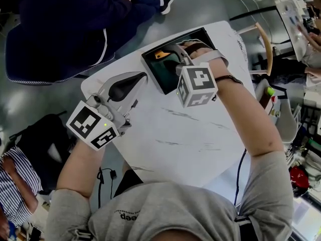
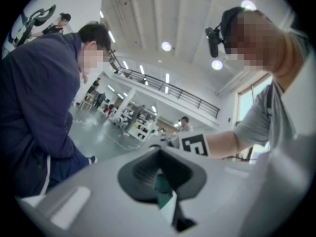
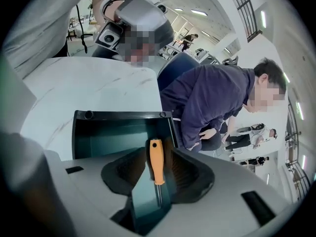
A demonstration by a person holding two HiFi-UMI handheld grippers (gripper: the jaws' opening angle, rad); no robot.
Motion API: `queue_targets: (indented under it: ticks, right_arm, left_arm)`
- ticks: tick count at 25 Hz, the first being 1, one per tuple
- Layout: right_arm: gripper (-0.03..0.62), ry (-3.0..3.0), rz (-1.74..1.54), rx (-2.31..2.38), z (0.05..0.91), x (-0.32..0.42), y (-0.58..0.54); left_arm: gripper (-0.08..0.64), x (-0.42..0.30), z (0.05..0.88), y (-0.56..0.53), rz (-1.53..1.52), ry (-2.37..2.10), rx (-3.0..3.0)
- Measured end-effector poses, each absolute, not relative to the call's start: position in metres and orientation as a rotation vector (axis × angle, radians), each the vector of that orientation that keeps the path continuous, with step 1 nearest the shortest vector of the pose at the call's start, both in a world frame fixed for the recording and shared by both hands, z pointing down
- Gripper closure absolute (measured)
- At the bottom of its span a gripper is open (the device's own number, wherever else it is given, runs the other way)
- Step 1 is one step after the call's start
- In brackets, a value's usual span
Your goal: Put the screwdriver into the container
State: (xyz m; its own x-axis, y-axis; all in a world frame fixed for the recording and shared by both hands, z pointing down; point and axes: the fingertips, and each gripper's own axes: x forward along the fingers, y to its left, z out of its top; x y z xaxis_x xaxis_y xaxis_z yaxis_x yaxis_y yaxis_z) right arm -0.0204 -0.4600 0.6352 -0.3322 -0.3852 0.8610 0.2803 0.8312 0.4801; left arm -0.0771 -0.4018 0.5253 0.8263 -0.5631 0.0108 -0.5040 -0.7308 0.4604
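Observation:
The screwdriver (image 1: 161,54), with an orange handle, lies in the dark green container (image 1: 153,75) at the far side of the white table. My right gripper (image 1: 173,51) reaches down into that container. In the right gripper view the screwdriver (image 3: 156,162) shows between the two dark pads, its handle pointing away. The pads stand apart from it, with container floor visible beside it, so the right gripper (image 3: 157,158) is open. The container's rim (image 3: 123,114) lies just beyond. My left gripper (image 1: 140,77) hovers left of the container with its jaws together, holding nothing (image 2: 160,174).
The white marbled table (image 1: 190,129) is small, with edges close on every side. A person in dark blue (image 1: 65,29) sits just beyond its far left edge. A chair (image 1: 266,44) and cluttered shelving stand to the right.

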Motion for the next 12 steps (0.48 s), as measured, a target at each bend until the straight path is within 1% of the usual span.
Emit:
queue_targets:
  ticks: [12]
  right_arm:
    - [0.453, -1.787, -0.649, 0.209, 0.565, 0.004, -0.446]
  left_arm:
    - [0.557, -0.065, 0.476, -0.379, -0.202, -0.754, 2.604]
